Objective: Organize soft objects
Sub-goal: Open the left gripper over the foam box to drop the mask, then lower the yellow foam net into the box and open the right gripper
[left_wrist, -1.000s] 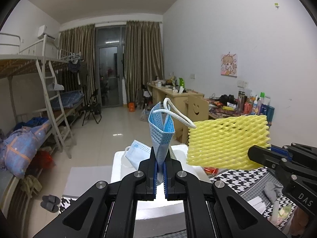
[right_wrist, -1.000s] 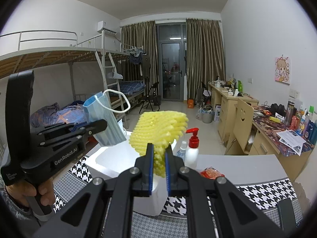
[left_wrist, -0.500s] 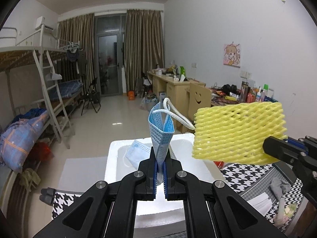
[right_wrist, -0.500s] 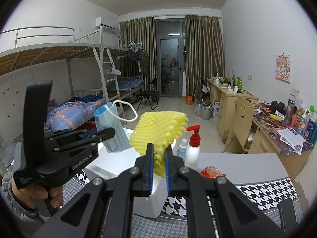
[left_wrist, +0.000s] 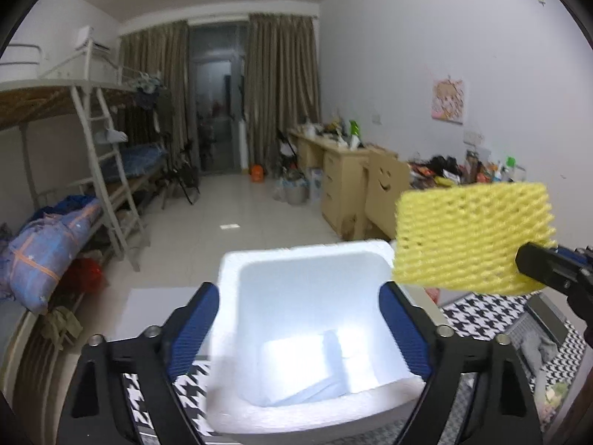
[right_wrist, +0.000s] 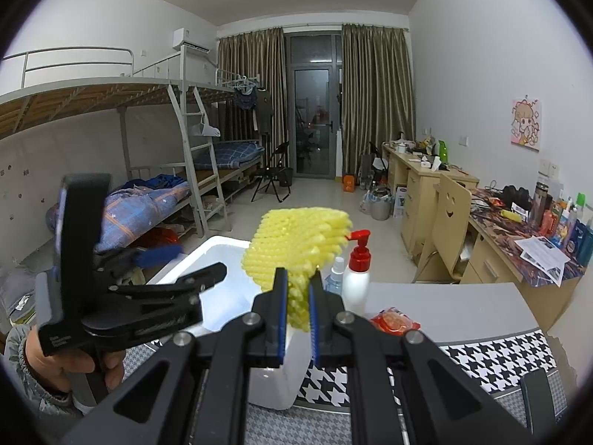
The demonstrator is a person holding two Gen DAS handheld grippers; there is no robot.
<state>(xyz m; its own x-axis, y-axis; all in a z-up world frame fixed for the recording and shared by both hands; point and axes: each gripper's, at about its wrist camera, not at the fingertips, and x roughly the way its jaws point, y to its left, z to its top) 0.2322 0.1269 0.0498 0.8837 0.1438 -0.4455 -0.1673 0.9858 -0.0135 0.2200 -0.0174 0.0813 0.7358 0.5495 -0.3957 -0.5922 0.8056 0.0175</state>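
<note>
A white foam box [left_wrist: 307,263] stands on the table right below my left gripper [left_wrist: 300,319], which is open and empty over it. Pale blue face masks [left_wrist: 318,367] lie in the box's bottom. My right gripper [right_wrist: 297,311] is shut on a yellow foam net sleeve [right_wrist: 302,244] and holds it above the box's right side. The sleeve also shows in the left wrist view [left_wrist: 470,237], held in the air at the right. The left gripper shows in the right wrist view [right_wrist: 185,270], over the box [right_wrist: 222,256].
A pump bottle with a red top [right_wrist: 357,274] and a small spray bottle [right_wrist: 335,274] stand behind the box. A red snack packet [right_wrist: 393,322] lies on the table. A houndstooth cloth [right_wrist: 496,359] covers the table. Bunk beds [right_wrist: 111,141] stand at left, desks [right_wrist: 426,181] at right.
My left gripper has opened and the blue face mask has dropped into the foam box. My right gripper still holds the yellow sleeve beside it.
</note>
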